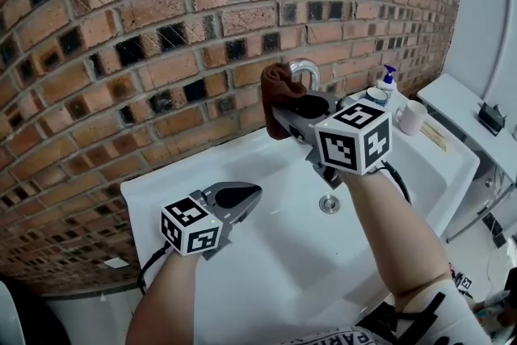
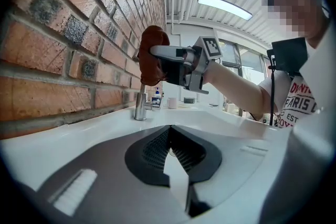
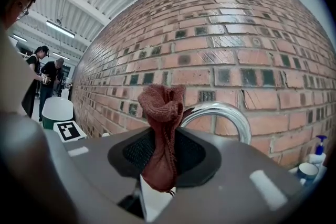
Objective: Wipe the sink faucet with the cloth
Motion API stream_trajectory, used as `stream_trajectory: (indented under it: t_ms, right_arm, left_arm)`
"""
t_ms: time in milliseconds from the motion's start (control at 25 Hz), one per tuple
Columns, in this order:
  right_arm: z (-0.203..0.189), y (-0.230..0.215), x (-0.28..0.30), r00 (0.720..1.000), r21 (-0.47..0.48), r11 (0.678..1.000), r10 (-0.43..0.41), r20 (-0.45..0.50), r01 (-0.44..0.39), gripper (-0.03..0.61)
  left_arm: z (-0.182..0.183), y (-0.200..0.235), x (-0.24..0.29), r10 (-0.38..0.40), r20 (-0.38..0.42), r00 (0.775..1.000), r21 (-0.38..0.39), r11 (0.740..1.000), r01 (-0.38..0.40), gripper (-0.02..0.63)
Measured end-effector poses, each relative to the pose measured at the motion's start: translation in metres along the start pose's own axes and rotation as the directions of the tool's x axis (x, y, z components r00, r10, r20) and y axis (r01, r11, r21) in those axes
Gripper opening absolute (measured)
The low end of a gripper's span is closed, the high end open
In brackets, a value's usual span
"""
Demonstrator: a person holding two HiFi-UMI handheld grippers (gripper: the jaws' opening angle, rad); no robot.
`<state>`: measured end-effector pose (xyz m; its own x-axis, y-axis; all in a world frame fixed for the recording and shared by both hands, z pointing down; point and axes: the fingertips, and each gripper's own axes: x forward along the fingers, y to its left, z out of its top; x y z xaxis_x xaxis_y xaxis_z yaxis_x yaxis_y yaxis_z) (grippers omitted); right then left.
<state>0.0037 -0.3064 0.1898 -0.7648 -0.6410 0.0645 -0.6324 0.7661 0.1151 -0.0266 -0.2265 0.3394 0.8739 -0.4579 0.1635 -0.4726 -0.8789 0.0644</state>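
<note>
A curved chrome faucet [image 1: 305, 70] rises at the back of the white sink [image 1: 186, 174], against the brick wall. My right gripper [image 1: 284, 115] is shut on a bunched reddish-brown cloth [image 1: 277, 95], held up just left of the faucet's arch. Whether the cloth touches the faucet cannot be told. In the right gripper view the cloth [image 3: 164, 134] stands out of the shut jaws with the faucet [image 3: 223, 113] close behind it. My left gripper [image 1: 246, 195] hovers low over the basin's left part, shut and holding nothing. The left gripper view shows its jaws [image 2: 170, 152] together, and the faucet's base [image 2: 140, 105] beyond.
A round drain [image 1: 329, 204] lies in the basin under my right arm. A soap bottle [image 1: 388, 79], a small cup [image 1: 376, 96] and a white mug [image 1: 410, 117] stand on the sink's back right corner. The brick wall [image 1: 161, 28] runs right behind.
</note>
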Motion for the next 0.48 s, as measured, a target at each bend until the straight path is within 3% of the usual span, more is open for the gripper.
stream_trajectory:
  t_ms: [480]
  right_arm:
    - [0.0029,-0.0058,0.0035,1.0,-0.045,0.999,-0.012,-0.028,0.011,0.103]
  left_arm:
    - [-0.0008,0.0002,0.0001,-0.002,-0.005,1.0,-0.002,1.0,0.002,0.005]
